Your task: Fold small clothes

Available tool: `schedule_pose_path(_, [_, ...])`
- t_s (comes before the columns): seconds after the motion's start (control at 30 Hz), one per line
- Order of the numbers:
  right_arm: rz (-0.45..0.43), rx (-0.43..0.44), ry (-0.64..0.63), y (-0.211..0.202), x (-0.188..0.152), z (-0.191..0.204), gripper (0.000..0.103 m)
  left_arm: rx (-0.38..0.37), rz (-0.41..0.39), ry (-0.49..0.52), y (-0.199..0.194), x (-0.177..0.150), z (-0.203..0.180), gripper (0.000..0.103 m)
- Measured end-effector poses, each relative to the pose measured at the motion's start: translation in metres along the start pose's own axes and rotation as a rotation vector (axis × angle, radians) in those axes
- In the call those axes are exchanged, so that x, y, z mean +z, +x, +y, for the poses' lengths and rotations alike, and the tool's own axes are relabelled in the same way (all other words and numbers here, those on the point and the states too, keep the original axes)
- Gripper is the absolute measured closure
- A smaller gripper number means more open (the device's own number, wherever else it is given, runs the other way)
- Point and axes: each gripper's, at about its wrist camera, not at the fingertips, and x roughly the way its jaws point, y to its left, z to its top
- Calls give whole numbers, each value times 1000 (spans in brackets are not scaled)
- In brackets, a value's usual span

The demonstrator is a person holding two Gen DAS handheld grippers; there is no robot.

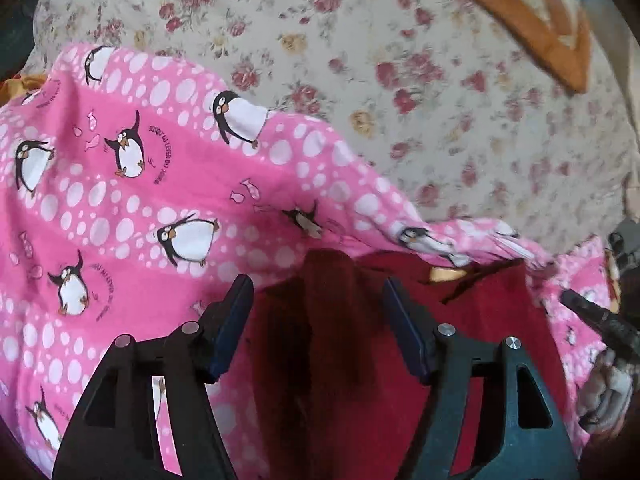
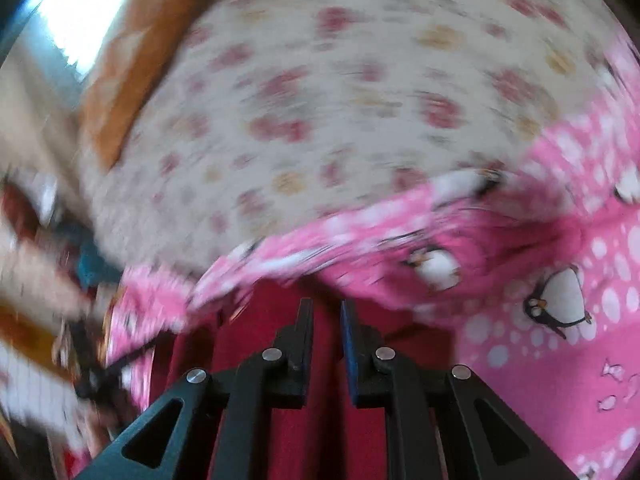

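**Ana:** Fingers first, then. On the left gripper (image 1: 318,308) they stand wide apart with nothing pinched; only a dark red cloth (image 1: 340,360) lies under the gap. On the right gripper (image 2: 326,316) the two fingers are nearly together, with a thin slit between them, and I see no fabric caught in it.

**Ben:** And the garment itself?

**Ana:** The pink penguin-print garment (image 1: 132,208) is spread over the floral bedsheet (image 1: 440,100), partly over that red cloth. One narrow end (image 1: 500,240) trails off to the right in the left wrist view, bunched and twisted. The right wrist view is blurred, but the same pink cloth (image 2: 540,320) fills its right side.

**Ben:** How would it handle?

**Ana:** Soft and light, I judge, a fleecy knit that drapes and wrinkles and has no stiffness of its own. It won't break or slip much, but it will sag wherever it is unsupported.

**Ben:** So where to grab?

**Ana:** At a hem or corner, one gripper at each end of an edge, pinching one layer only and keeping clear of the red cloth beneath.
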Motion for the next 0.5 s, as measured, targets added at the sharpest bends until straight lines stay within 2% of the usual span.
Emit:
schedule_pose_path(0.03, [14,-32,-83,2,-1,17,82,2,6,11,-6,-5,-1,36])
schedule_pose_path(0.07, [24,-55,-144,6,-2,29,54,-4,6,17,-10,-9,-2,36])
schedule_pose_path(0.13, [53,-82,-238,19,-2,45,24,5,19,28,-16,-21,-3,36])
schedule_pose_path(0.23, [118,-166,-300,56,4,52,24,1,48,45,-15,-36,-9,36])
schedule_pose_path(0.3, [172,-171,-292,76,6,48,28,-5,54,51,-16,-44,-12,36])
schedule_pose_path(0.37, [209,-190,-300,92,4,47,71,-8,73,67,-13,-51,-19,36])
schedule_pose_path(0.43, [195,-213,-348,92,1,49,90,2,81,88,-10,-56,-23,36])
schedule_pose_path(0.5, [154,-247,-388,79,2,49,94,37,92,118,-3,-61,-26,36])
